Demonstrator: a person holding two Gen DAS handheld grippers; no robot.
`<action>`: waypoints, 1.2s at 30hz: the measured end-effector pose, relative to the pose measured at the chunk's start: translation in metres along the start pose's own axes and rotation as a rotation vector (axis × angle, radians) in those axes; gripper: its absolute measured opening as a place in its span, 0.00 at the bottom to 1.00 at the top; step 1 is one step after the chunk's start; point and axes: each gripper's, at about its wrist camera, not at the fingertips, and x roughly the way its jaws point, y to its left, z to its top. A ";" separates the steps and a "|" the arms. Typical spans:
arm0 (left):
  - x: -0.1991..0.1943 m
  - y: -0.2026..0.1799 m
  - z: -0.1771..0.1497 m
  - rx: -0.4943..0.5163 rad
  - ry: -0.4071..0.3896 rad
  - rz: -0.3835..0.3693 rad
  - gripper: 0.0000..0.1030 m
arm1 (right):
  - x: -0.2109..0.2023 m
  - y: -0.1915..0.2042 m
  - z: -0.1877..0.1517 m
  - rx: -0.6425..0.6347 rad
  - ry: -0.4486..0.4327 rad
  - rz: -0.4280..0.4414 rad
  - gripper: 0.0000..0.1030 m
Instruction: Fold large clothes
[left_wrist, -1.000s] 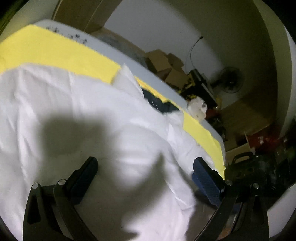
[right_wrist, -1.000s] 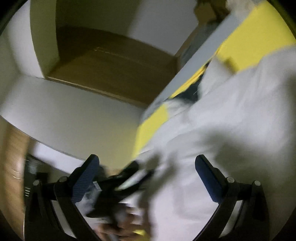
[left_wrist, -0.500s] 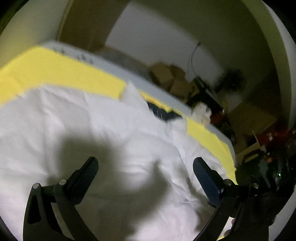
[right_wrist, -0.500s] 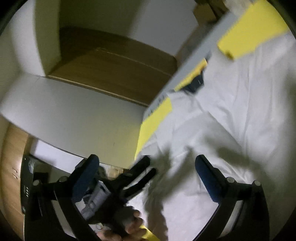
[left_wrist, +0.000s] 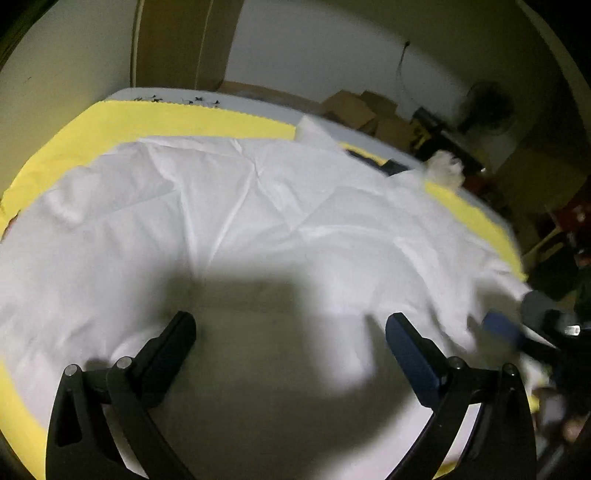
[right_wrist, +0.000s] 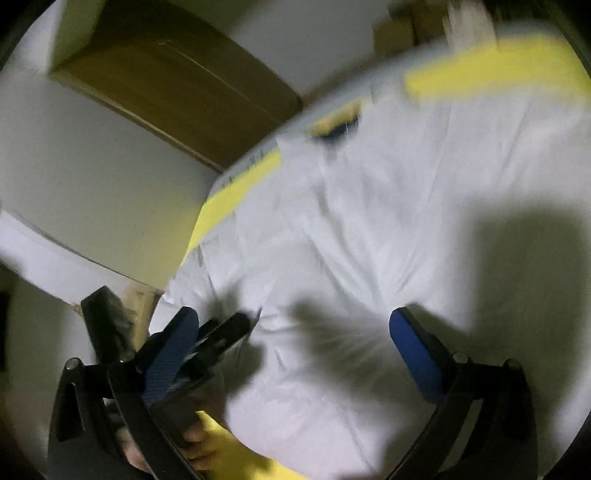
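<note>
**White garment spread flat, both grippers held wide above it**

A large white garment (left_wrist: 258, 221) lies spread over a yellow cloth (left_wrist: 177, 122) that covers the counter (left_wrist: 258, 107), its surface creased and its dark collar area (left_wrist: 373, 160) toward the far edge. The left gripper (left_wrist: 291, 332) hangs over the near part of the fabric with its jaws spread wide and nothing between them; its shadow falls on the cloth below. The right gripper (right_wrist: 295, 332) hangs over the same garment from the other side, jaws likewise apart and gripping nothing. In the right wrist view the left gripper's dark fingers (right_wrist: 221, 332) show low on the left, close to the garment's edge; whether they touch it cannot be told through the blur. Cardboard boxes (left_wrist: 365, 110) and a fan (left_wrist: 487, 107) stand beyond the counter's far side.
</note>
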 end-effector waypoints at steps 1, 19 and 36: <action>-0.006 -0.004 -0.004 0.028 -0.001 0.016 0.99 | -0.015 0.013 -0.002 -0.121 -0.030 -0.117 1.00; -0.067 0.073 -0.043 -0.133 -0.127 -0.032 0.99 | -0.020 0.064 0.005 -0.673 -0.083 -0.662 1.00; -0.141 0.182 -0.024 -0.243 -0.266 -0.110 0.99 | 0.036 0.061 0.007 -0.673 -0.090 -0.714 0.59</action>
